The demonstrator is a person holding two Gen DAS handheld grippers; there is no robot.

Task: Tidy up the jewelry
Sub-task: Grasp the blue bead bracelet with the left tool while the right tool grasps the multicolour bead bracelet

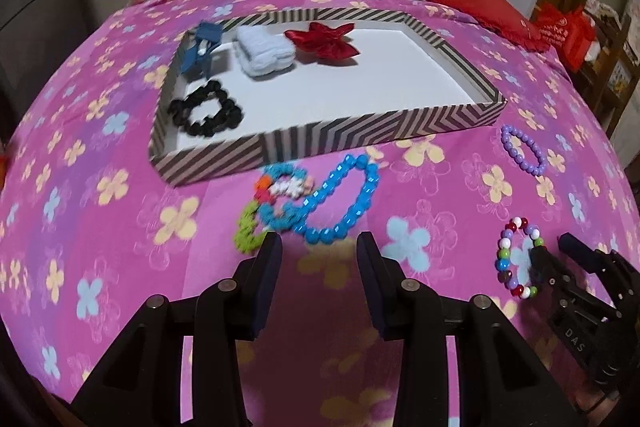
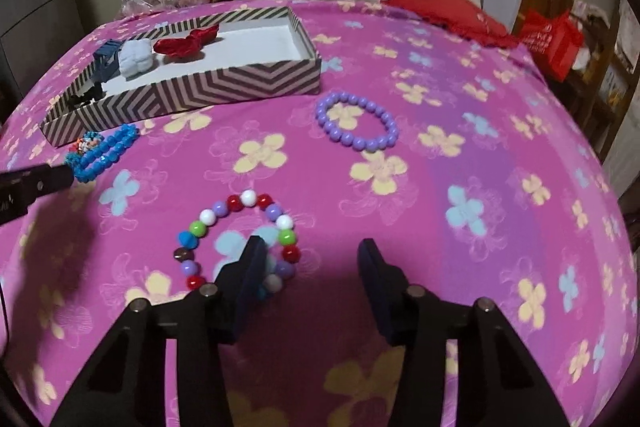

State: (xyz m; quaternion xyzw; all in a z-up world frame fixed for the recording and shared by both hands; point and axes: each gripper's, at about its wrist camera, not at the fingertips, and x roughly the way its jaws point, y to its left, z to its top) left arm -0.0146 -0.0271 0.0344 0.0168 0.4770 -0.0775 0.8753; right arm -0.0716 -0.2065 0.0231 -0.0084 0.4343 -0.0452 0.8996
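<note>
the left hand-held gripper [image 1: 319, 247] is hanging over the bed [image 1: 120, 227], its jaws standing apart with nothing between them, only the soft pink bedspread printed with pale yellow and blue flowers. just beyond its fingertips a blue bracelet [image 1: 340, 203] of glossy faceted beads is lying in a long loop, touching a knitted-looking bracelet [image 1: 276, 195] of blue, white, orange and green flower shapes.

the right hand-held gripper [image 2: 312, 251] is pointing down at a multicolour bracelet [image 2: 236, 239] of round shiny beads in red, white, lilac, green and blue. its left finger [image 2: 252, 259] is sitting inside the ring and its right finger is standing outside it, so one side of the bead ring is lying between the jaws; the pads are not pressing on it, so the gripper is released.

farther off, a purple bracelet [image 2: 356, 127] of smooth lilac beads is lying in an oval on the bedspread, near the corner of the tray [image 1: 340, 135].

the tray is a shallow rectangular cardboard box with dark and pale chevron stripes outside and a plain white floor. inside it a black scrunchie [image 1: 206, 111] with a ruffled edge is lying near the front left, a blue hair clip [image 1: 200, 47] is leaning in the back corner, a fluffy white piece [image 1: 264, 51] is sitting beside it, and a satiny red bow [image 1: 324, 39] is lying next to that.
</note>
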